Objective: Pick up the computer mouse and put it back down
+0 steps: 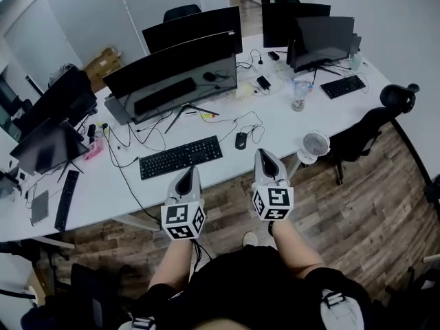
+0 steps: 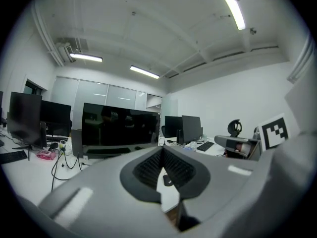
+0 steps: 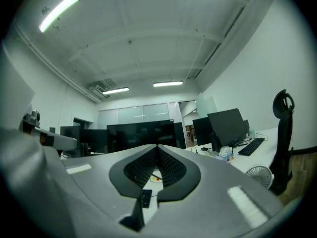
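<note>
**Approach stage.** The computer mouse (image 1: 240, 140) lies untouched on the white tabletop (image 1: 96, 184), close to the near edge. It is just right of the keyboard (image 1: 181, 157) and left of a small fan (image 1: 315, 145) at that same edge. The left gripper (image 1: 187, 172) and right gripper (image 1: 265, 155) are held level, side by side over the near edge. Each has its jaws pressed together with nothing between them, as suits an approach. The right gripper points nearer the mouse, so it likely makes the pick, though its jaws must first part.
</note>
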Tool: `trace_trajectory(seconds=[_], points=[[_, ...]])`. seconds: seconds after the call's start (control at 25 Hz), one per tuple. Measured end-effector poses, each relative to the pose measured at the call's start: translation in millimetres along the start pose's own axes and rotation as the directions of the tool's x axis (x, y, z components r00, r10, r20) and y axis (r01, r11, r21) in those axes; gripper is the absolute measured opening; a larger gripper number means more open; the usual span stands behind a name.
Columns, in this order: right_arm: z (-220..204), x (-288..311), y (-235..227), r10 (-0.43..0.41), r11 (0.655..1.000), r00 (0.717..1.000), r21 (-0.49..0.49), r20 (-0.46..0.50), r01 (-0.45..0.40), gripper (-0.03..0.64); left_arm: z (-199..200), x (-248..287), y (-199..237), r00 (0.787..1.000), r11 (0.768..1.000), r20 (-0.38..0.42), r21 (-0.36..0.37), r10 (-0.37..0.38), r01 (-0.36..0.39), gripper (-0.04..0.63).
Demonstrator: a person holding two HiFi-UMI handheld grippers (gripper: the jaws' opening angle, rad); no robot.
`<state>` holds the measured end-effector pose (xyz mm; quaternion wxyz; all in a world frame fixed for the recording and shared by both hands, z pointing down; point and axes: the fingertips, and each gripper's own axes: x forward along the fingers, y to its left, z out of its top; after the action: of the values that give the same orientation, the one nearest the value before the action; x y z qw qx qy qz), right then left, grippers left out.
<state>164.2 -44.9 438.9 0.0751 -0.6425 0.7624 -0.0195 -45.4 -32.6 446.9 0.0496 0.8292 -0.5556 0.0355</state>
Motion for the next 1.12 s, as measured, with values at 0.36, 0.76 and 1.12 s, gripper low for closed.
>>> trace_trajectory(seconds=[0.36,0.76,1.12], points=[[-22,81,-22,0.009,1.0,0.997,-0.002,-0.073,-0.01,-0.003,-5,71,30,0.999,0.998,-0.027,-0.058,0.038,-0.039,0.054],[-54,161,-19,-0.046,0.999,0.989,0.016,-0.14,0.048,-0.002,-2,133,82,0.999,0.997,-0.037,-0.077,-0.001,-0.002,0.054],[-115,210,-30,-0.144,0.989,0.946,-0.012,-0.29,0.147,0.212,-1,161,110,0.998,0.997,-0.055,-0.074,-0.02,0.016,0.053]])
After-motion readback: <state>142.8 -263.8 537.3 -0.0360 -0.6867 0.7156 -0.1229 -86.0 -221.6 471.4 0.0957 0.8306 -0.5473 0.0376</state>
